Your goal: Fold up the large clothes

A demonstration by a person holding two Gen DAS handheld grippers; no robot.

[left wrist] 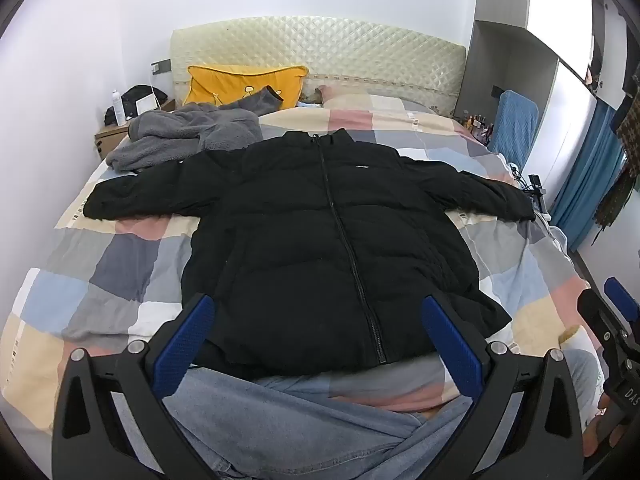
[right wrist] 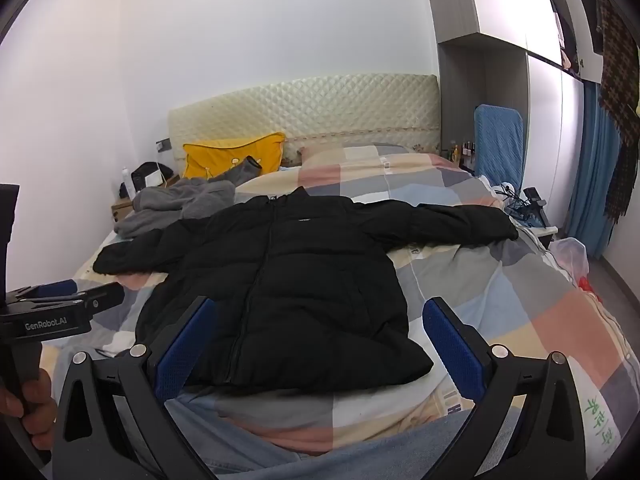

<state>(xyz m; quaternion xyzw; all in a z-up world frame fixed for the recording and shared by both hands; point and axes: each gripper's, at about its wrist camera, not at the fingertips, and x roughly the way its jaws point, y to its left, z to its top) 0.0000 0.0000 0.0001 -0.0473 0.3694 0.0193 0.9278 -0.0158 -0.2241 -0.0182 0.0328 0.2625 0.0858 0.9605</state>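
Observation:
A black puffer jacket (left wrist: pixel 320 224) lies flat, front up and zipped, on the checked bedspread (left wrist: pixel 120 256), both sleeves spread out sideways. It also shows in the right wrist view (right wrist: pixel 288 280). My left gripper (left wrist: pixel 318 340) is open and empty, held above the jacket's near hem. My right gripper (right wrist: pixel 320 344) is open and empty, above the hem's right corner. The left gripper shows at the left edge of the right wrist view (right wrist: pixel 64 300), and the right gripper at the right edge of the left wrist view (left wrist: pixel 612 320).
A grey fleece garment (left wrist: pixel 188 136) is heaped at the bed's far left by a yellow pillow (left wrist: pixel 244 84). A nightstand (left wrist: pixel 112 136) stands left of the bed. A blue chair (left wrist: pixel 516 124) and a blue curtain (left wrist: pixel 588 184) are on the right. Blue jeans (left wrist: pixel 288 428) lie at the near edge.

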